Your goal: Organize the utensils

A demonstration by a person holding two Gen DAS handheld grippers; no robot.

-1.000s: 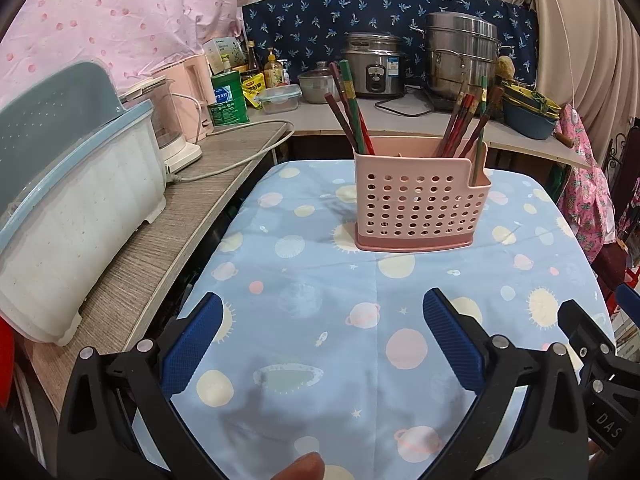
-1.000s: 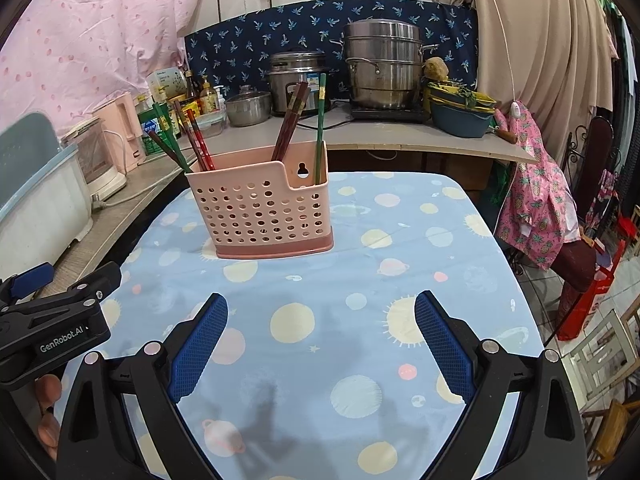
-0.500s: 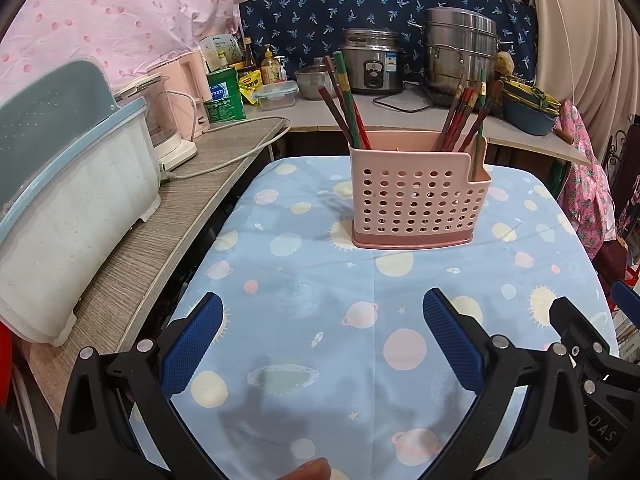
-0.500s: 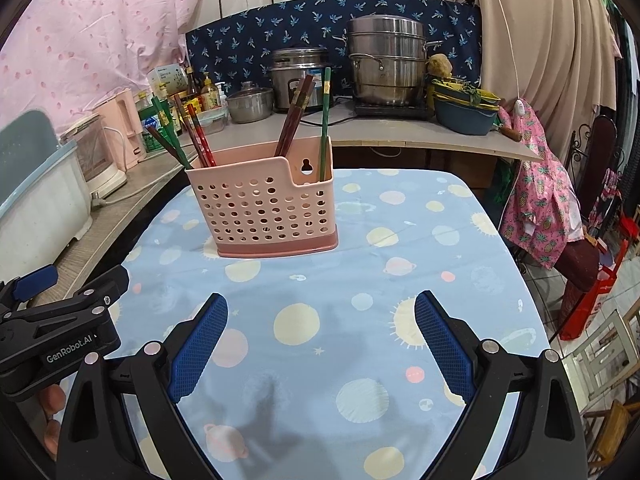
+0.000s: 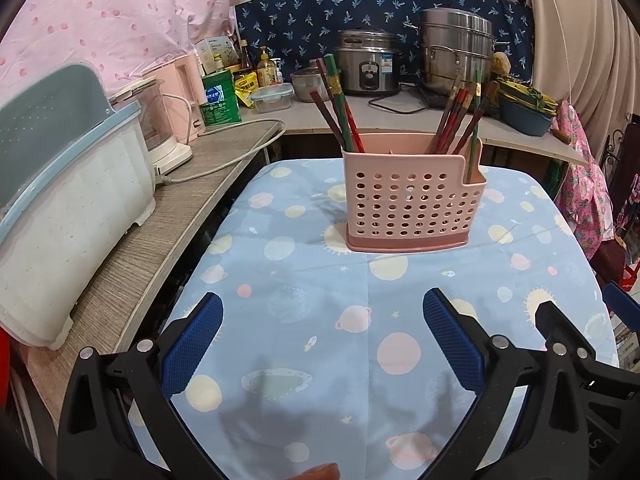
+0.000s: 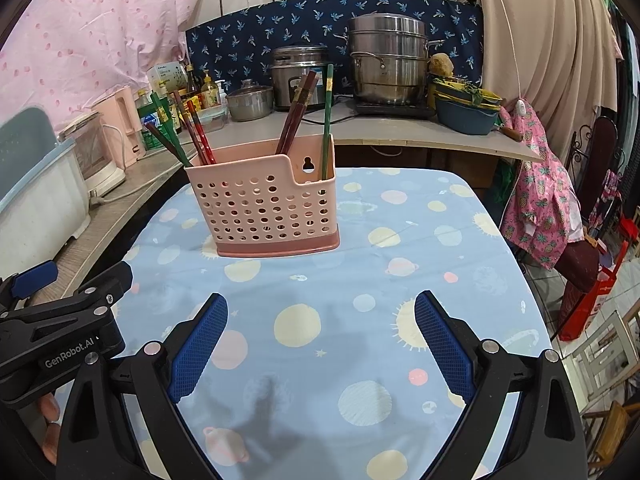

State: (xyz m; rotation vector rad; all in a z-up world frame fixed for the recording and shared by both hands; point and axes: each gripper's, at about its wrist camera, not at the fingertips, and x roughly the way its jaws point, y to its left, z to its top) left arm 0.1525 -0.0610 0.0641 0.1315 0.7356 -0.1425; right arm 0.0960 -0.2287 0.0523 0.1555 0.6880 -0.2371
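A pink perforated utensil holder (image 5: 412,200) stands on the table with the blue planet-print cloth (image 5: 320,312); it also shows in the right wrist view (image 6: 266,210). Red, green and brown chopsticks lean in its left part (image 5: 338,104) and its right part (image 5: 460,116). My left gripper (image 5: 322,344) is open and empty, hovering over the cloth in front of the holder. My right gripper (image 6: 320,344) is open and empty too, beside the left one, whose body (image 6: 60,320) shows at the left of the right wrist view.
A white and blue dish-rack bin (image 5: 68,208) sits on the side counter at left, with a blender (image 5: 160,128) and cord. Pots, a rice cooker (image 5: 366,64) and a steamer (image 5: 454,52) line the back counter. Chairs (image 6: 592,364) stand to the right of the table.
Both grippers have drifted slightly back and lower from the holder; both stay open and empty. Nothing on the table has moved.
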